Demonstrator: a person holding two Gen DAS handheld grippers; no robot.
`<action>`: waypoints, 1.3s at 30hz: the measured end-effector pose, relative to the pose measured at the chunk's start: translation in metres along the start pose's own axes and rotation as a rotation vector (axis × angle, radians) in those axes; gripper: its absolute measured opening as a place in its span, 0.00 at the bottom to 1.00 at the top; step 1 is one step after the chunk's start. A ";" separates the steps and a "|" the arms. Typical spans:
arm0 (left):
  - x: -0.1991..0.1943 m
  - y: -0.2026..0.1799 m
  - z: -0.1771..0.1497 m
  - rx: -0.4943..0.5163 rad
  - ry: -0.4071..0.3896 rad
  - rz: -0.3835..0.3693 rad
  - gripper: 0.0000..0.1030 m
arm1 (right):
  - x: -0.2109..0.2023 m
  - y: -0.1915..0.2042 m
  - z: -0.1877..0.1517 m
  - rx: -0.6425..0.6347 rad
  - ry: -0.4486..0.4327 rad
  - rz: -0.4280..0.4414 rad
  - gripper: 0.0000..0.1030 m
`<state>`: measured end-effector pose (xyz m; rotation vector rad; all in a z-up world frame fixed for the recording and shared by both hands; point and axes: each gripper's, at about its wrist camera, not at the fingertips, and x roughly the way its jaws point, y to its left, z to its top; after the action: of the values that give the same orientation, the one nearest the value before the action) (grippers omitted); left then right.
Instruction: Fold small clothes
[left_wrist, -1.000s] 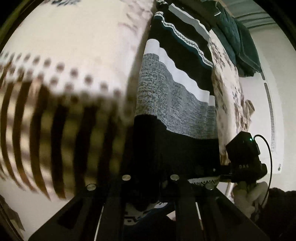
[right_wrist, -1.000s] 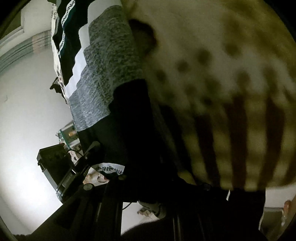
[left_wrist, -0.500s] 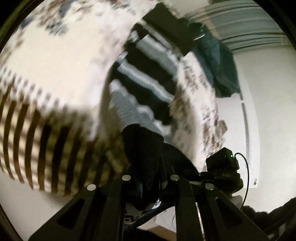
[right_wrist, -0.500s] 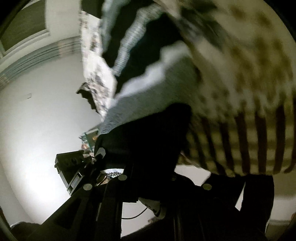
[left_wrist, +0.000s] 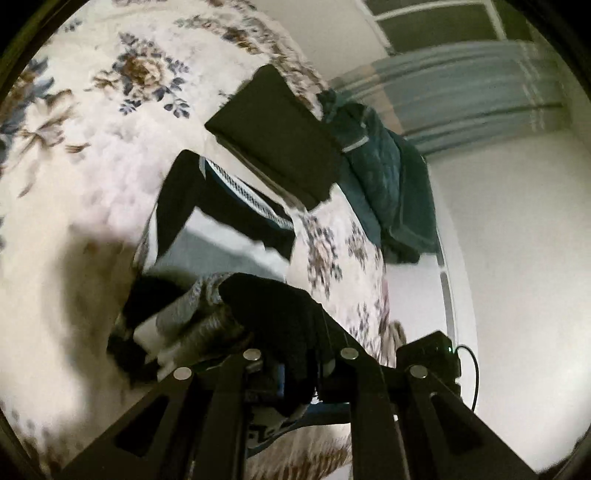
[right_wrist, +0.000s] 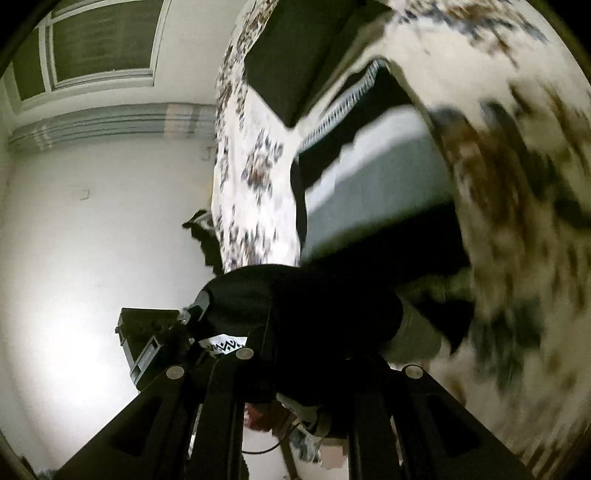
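Note:
A knit garment with black, white and grey stripes (left_wrist: 221, 236) lies on a floral bedspread (left_wrist: 92, 122). My left gripper (left_wrist: 299, 354) is shut on its black hem, which bunches over the fingers. My right gripper (right_wrist: 314, 350) is shut on the same black hem (right_wrist: 325, 306) at the other side. The hem is lifted toward the garment's far end, so the striped part (right_wrist: 373, 177) sags between. The other gripper shows in each view: the right one (left_wrist: 430, 354) in the left wrist view, the left one (right_wrist: 147, 332) in the right wrist view.
A folded black piece (left_wrist: 273, 136) lies on the bed beyond the garment, also in the right wrist view (right_wrist: 295, 62). A dark teal cloth (left_wrist: 388, 184) is heaped at the bed's far edge. White walls and a window (right_wrist: 99, 48) surround the bed.
Both grippers have carried the black hem up and forward over the garment. The striped bed edge has left view and the folded black piece has come into view.

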<state>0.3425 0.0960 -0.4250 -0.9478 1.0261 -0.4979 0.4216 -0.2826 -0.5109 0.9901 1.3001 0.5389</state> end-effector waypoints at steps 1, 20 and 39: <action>0.010 0.008 0.013 -0.036 0.006 -0.017 0.10 | 0.006 -0.001 0.015 0.000 -0.001 -0.012 0.12; 0.105 0.050 0.156 -0.023 0.057 0.180 0.89 | 0.071 -0.044 0.186 0.270 0.029 0.024 0.56; 0.089 0.084 0.148 0.032 0.073 0.336 0.89 | 0.047 -0.026 0.193 0.026 -0.099 -0.338 0.65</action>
<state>0.5081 0.1376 -0.5121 -0.7136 1.2120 -0.2695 0.6113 -0.3151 -0.5650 0.7853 1.3522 0.2113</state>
